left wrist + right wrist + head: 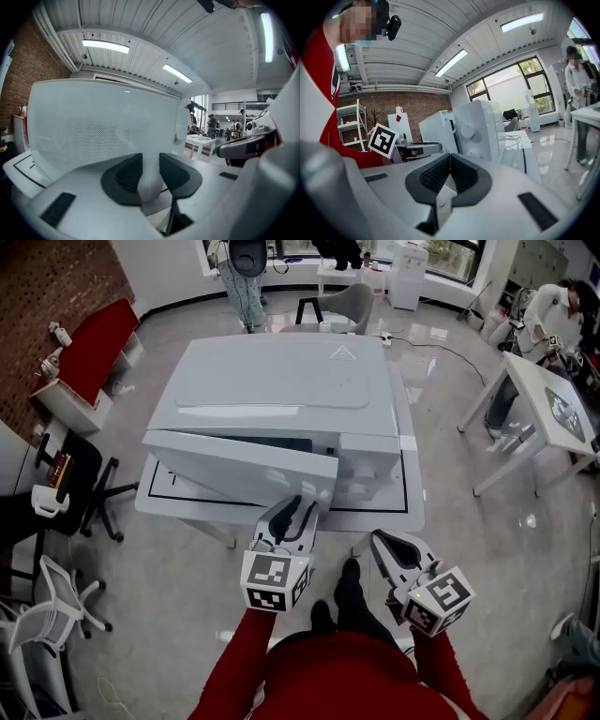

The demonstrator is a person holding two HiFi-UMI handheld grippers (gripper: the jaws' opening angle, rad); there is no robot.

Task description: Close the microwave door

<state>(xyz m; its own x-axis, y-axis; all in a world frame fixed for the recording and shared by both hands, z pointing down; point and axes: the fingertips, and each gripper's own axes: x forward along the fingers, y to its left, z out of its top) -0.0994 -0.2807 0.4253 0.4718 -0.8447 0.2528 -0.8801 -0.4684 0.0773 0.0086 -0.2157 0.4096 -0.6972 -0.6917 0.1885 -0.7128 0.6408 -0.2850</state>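
Observation:
A white microwave stands on a low white table. Its door hangs partly open, with the free edge swung out toward me. My left gripper is at that free edge. In the left gripper view the door fills the picture, and the left gripper has its pads closed on the door's edge, which fills the gap between them. My right gripper hovers in front of the table's right part, apart from the microwave. The right gripper is shut, with nothing between its pads.
A black office chair and a white chair stand to the left. A red bench runs along the brick wall. A second white table with a person beside it is at the right. A grey chair sits behind the microwave.

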